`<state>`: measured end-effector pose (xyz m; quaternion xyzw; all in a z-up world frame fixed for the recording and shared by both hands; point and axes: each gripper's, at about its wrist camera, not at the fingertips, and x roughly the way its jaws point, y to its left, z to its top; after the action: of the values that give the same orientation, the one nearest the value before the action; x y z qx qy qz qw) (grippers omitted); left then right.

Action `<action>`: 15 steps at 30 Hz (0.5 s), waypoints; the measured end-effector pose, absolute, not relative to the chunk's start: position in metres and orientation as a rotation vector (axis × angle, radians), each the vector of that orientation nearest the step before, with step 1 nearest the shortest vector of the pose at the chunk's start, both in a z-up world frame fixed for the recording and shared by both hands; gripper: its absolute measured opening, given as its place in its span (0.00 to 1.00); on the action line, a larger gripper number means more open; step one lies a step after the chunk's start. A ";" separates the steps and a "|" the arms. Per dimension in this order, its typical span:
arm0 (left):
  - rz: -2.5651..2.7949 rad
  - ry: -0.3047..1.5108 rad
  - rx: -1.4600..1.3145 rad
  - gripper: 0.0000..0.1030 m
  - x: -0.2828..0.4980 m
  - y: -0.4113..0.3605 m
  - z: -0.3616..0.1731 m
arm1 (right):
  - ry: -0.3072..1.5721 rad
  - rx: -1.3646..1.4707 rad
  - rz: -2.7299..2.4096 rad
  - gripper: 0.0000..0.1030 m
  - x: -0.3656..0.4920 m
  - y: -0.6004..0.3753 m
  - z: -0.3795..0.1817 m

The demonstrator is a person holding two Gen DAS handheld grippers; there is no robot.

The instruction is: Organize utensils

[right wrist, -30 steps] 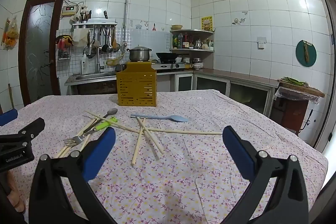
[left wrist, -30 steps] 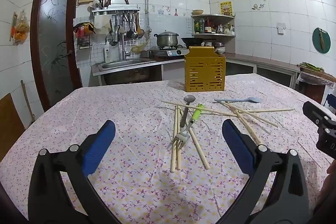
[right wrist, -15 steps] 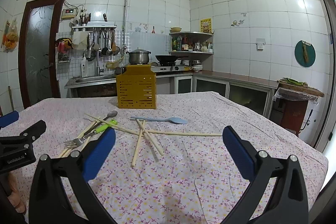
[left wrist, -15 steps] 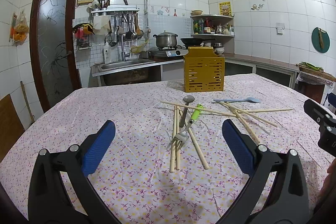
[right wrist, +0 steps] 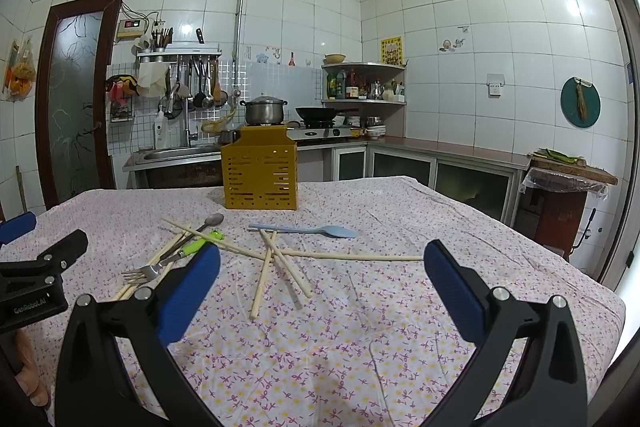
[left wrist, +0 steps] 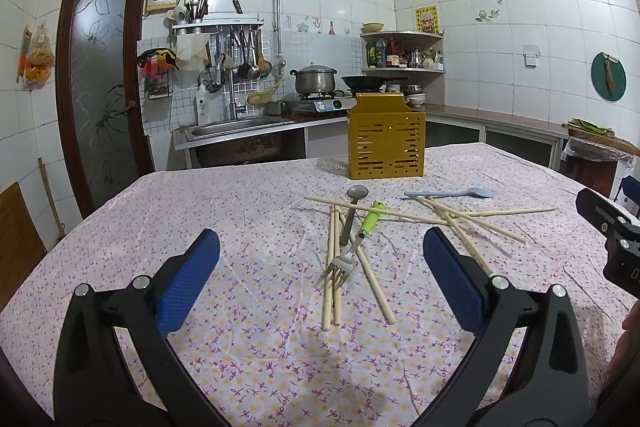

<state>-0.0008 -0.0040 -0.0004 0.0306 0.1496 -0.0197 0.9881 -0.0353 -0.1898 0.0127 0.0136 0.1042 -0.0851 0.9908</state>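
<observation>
Hovering above a flower-print tablecloth (left wrist: 248, 211), the left gripper (left wrist: 320, 273) and the right gripper (right wrist: 322, 285) both stand with jaws spread wide and nothing between their blue pads, well short of the scattered utensils they are meant to sort. A fork with a green handle (left wrist: 354, 245) lies across a metal spoon (left wrist: 352, 211) and a loose heap of wooden chopsticks (left wrist: 334, 267) near the middle of the table, its tines pointing back toward the left gripper; more chopsticks (right wrist: 276, 259) are crossed to the right, just beside a pale blue spoon (right wrist: 304, 229). A yellow slotted holder (left wrist: 386, 143) stands upright at the far side of the cloth, apart from the pile and, by the look of it, the place the utensils belong; its inside is hidden from both cameras. Nothing appears to have been gathered yet, so the job seems to be at its opening approach. The next move likely calls for lowering one gripper over a single piece, the fork on top being the readiest pick, and closing on its handle without dragging the sticks beneath.
</observation>
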 end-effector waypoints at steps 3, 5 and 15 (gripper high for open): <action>-0.041 0.296 0.062 0.95 -0.002 -0.004 0.000 | 0.207 0.029 -0.171 0.97 -0.036 -0.190 0.013; -0.042 0.294 0.062 0.95 -0.003 -0.003 0.000 | 0.207 0.029 -0.171 0.96 -0.036 -0.190 0.013; -0.047 0.286 0.063 0.95 -0.004 -0.002 0.000 | 0.193 0.026 -0.172 0.97 -0.037 -0.190 0.012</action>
<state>-0.0041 -0.0023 0.0002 0.0311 0.1426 -0.0234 0.9890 -0.0368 -0.1896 0.0120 0.0129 0.0961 -0.0859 0.9916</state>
